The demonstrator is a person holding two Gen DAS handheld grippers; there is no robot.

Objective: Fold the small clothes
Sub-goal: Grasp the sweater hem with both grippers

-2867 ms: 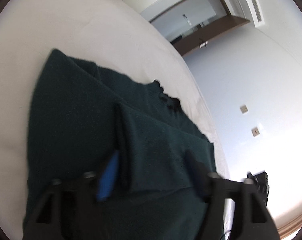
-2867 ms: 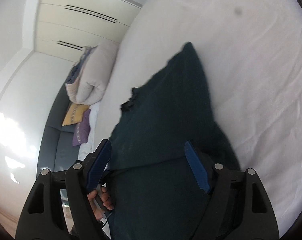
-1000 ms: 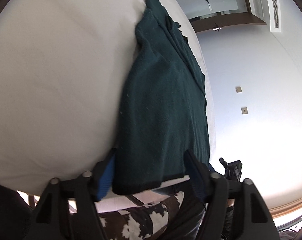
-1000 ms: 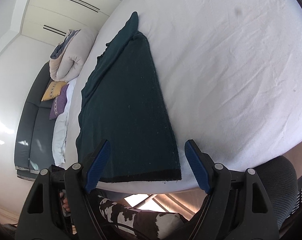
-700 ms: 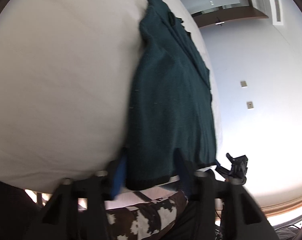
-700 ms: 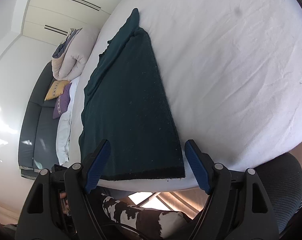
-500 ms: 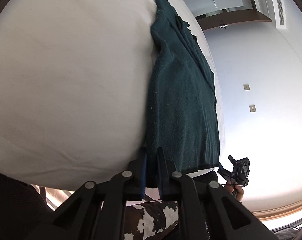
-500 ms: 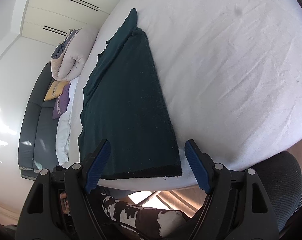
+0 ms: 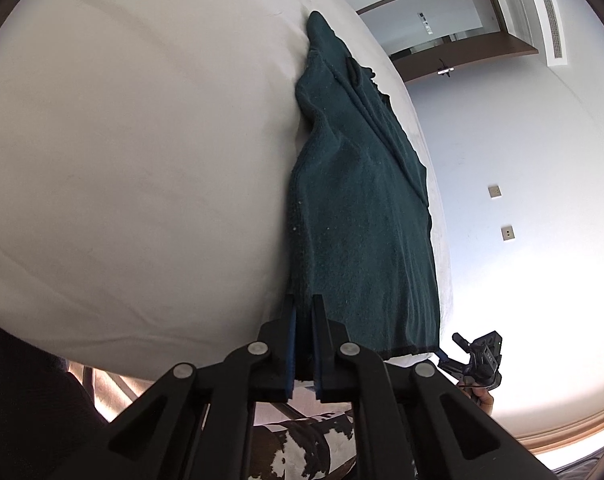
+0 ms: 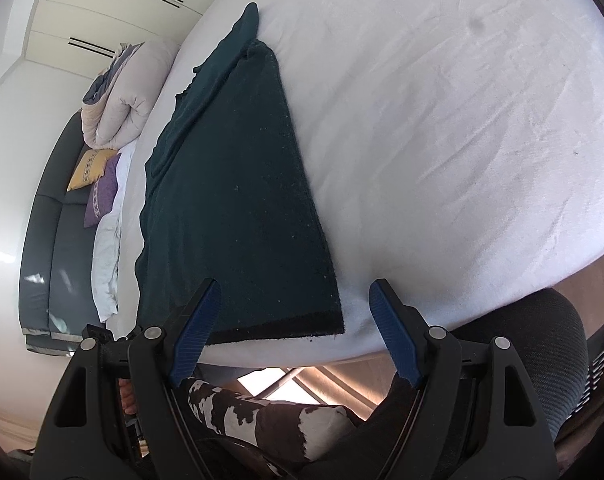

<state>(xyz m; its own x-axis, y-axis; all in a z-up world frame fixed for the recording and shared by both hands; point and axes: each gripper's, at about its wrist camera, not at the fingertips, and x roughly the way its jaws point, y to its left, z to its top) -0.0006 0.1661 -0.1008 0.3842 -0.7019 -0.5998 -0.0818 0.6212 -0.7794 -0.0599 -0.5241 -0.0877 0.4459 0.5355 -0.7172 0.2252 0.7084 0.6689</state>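
On white bed [image 10: 442, 120], folded green garment [image 10: 237, 184]

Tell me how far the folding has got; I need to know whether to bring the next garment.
Partly done. The dark green garment lies on the white bed as a long narrow strip, apparently folded lengthwise. In hand: the left gripper is shut on its near hem corner; the right gripper is open over the hem, gripping nothing. Left: probably the crosswise folds.
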